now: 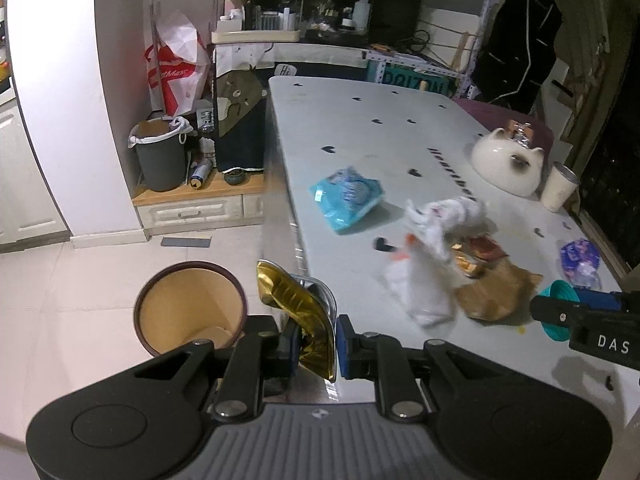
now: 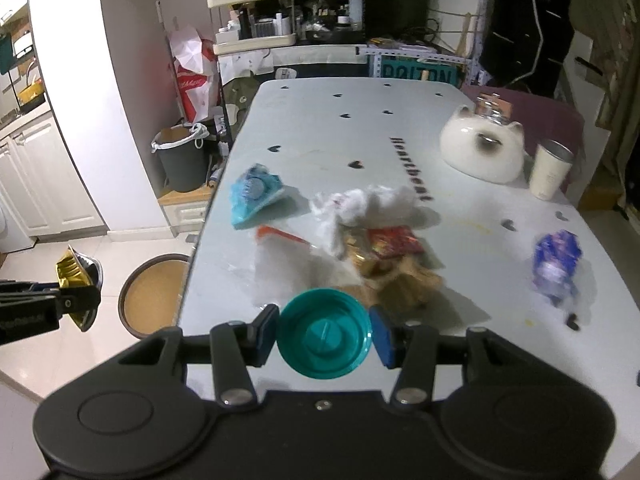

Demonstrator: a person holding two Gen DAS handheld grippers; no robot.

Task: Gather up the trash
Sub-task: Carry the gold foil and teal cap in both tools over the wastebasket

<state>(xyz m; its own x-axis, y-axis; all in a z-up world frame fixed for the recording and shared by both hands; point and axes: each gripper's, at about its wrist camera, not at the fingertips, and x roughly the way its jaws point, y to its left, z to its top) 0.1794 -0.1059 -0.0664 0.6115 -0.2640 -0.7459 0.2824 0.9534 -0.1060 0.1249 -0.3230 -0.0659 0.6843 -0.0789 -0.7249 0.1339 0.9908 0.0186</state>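
Left hand-held gripper [image 1: 316, 346]: pads pinching one gold foil wrapper [image 1: 298, 312], held over the desk's left edge, near the bin.
Right hand-held gripper [image 2: 324, 334]: pads pinching one teal lid [image 2: 324, 332], held above the desk's near edge.
Bin [image 1: 190, 306]: one open round bin on the floor, just left of the desk's left edge.
Risk, wrapper: thin foil gripped at its lower end; judged liable to slip, or to miss the bin if let go early.
Risk, lid: held only across its rim; a tilt could spring it free onto the desk [image 2: 320, 128] or floor.
Count on desk, left to right: one blue packet [image 2: 254, 196], one white crumpled pile [image 2: 360, 208], one brown-and-red wrapper cluster [image 2: 392, 256], one purple packet [image 2: 556, 264].
Not trash, far right corner: one white cat-shaped bowl [image 2: 482, 148], one cup [image 2: 550, 170].
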